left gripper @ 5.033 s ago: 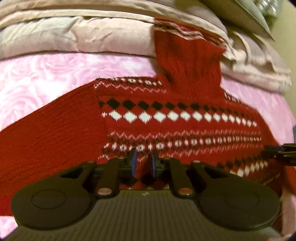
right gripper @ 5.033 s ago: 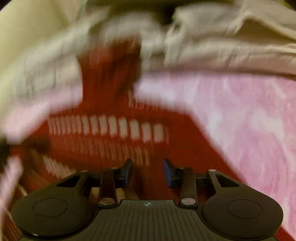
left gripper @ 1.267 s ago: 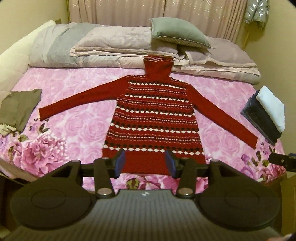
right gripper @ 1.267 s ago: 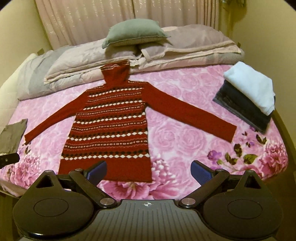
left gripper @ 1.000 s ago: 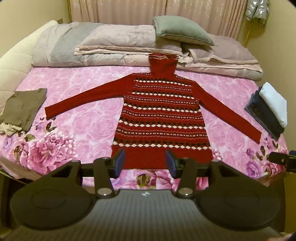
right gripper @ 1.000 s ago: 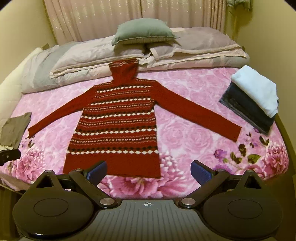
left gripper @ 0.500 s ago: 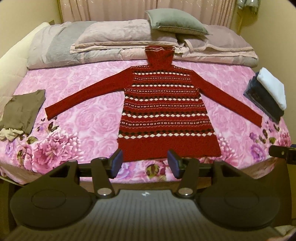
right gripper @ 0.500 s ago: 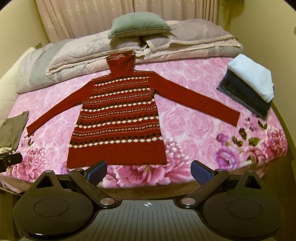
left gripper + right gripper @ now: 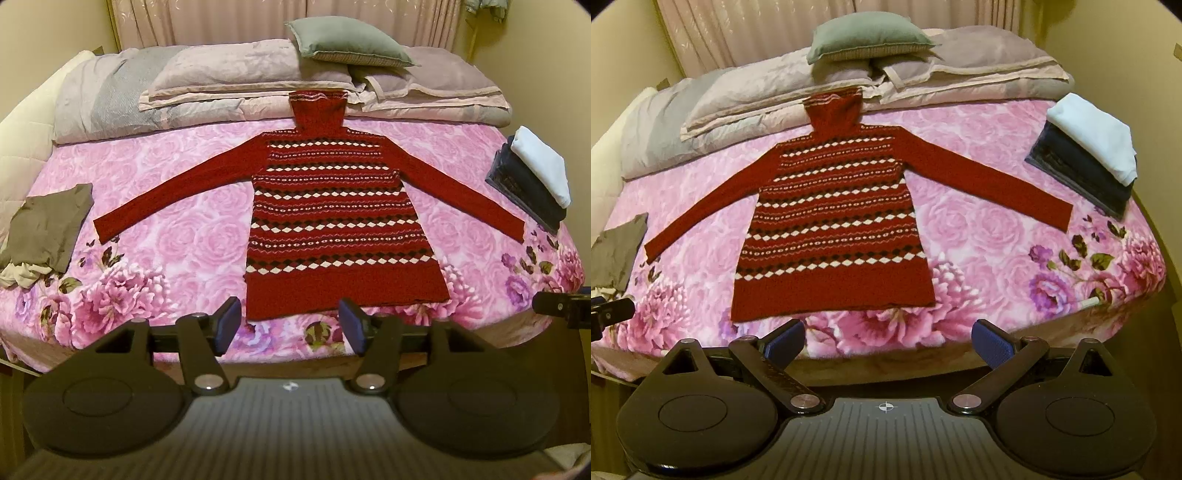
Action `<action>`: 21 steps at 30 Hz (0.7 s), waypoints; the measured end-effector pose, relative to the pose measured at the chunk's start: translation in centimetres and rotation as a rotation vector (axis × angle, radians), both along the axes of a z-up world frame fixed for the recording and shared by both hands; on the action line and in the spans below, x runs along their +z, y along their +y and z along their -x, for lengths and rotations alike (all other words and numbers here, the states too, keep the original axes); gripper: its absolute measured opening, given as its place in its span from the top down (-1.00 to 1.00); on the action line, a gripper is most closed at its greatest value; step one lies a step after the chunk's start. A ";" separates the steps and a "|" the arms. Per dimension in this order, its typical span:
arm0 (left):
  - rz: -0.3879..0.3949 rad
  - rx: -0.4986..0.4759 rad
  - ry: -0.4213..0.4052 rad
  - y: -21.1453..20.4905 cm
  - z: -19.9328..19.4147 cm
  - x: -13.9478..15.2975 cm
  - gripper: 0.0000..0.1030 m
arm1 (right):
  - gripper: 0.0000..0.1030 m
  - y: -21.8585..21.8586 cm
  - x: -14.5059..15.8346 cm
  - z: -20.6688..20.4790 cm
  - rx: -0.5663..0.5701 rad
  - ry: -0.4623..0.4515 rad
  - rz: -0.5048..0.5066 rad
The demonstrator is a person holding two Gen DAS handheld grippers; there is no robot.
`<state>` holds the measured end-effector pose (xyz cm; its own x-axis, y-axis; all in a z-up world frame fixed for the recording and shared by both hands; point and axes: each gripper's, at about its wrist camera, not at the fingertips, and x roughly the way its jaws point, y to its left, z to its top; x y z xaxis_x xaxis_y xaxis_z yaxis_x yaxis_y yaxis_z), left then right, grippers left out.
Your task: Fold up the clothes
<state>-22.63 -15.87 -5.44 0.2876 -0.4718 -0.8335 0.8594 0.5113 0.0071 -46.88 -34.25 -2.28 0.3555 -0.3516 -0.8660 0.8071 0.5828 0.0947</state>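
Note:
A red patterned turtleneck sweater (image 9: 336,221) (image 9: 831,229) lies flat on the pink floral bed (image 9: 177,236) (image 9: 990,229), both sleeves spread out, its collar against the folded quilts. My left gripper (image 9: 290,326) hangs open just off the foot of the bed, below the sweater's hem, with nothing between its fingers. My right gripper (image 9: 888,343) is also back from the bed edge, its jaws wide open and empty. Each gripper's tip shows at the side of the other's view.
A stack of folded clothes, white on dark (image 9: 532,177) (image 9: 1086,151), sits at the bed's right edge. A crumpled olive garment (image 9: 48,225) (image 9: 617,251) lies at the left edge. Quilts and a green pillow (image 9: 347,46) (image 9: 868,37) fill the head of the bed.
Both grippers let go of the sweater and pulled back from close over it to beyond the foot of the bed. In the last second they dropped slightly lower.

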 end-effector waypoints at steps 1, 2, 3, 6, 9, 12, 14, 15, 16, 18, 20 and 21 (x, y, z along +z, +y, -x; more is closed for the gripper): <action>-0.002 0.004 0.001 0.1 0.0 -0.1 -0.06 | -0.93 0.1 0.0 -0.1 0.002 0.002 -0.001; -0.004 0.009 0.002 0.2 -0.1 -0.1 -0.06 | -0.93 0.1 -0.1 -0.2 0.007 0.004 -0.002; -0.006 0.013 0.003 0.3 -0.1 -0.2 -0.06 | -0.93 0.1 -0.1 -0.3 0.012 0.006 -0.004; -0.012 0.029 0.005 0.5 -0.1 -0.3 -0.07 | -0.93 0.2 -0.3 -0.6 0.028 0.011 -0.009; -0.018 0.038 0.007 0.5 -0.2 -0.4 -0.08 | -0.93 0.0 -0.5 -0.8 0.040 0.014 -0.014; -0.025 0.044 0.006 0.2 0.1 -0.6 -0.09 | -0.93 -0.3 -0.7 -0.9 0.052 0.018 -0.020; -0.032 0.048 0.007 -0.1 0.4 -0.7 -0.09 | -0.93 -0.6 -0.8 -0.8 0.059 0.021 -0.025; -0.035 0.049 0.007 -0.3 0.5 -0.7 -0.09 | -0.93 -0.8 -0.9 -0.8 0.063 0.023 -0.027; -0.038 0.051 0.008 -0.4 0.6 -0.8 -0.09 | -0.93 -1.0 -1.0 -0.7 0.066 0.024 -0.029; -0.042 0.052 0.007 -0.9 0.9 -0.9 -0.09 | -0.93 -1.3 -1.1 -0.6 0.073 0.028 -0.034; -0.046 0.053 0.007 -1.5 1.2 -0.9 -0.09 | -0.93 -1.7 -1.2 -0.5 0.079 0.031 -0.038; -0.048 0.054 0.007 -1.8 1.4 -1.0 -0.09 | -0.93 -2.0 -1.3 -0.4 0.080 0.033 -0.041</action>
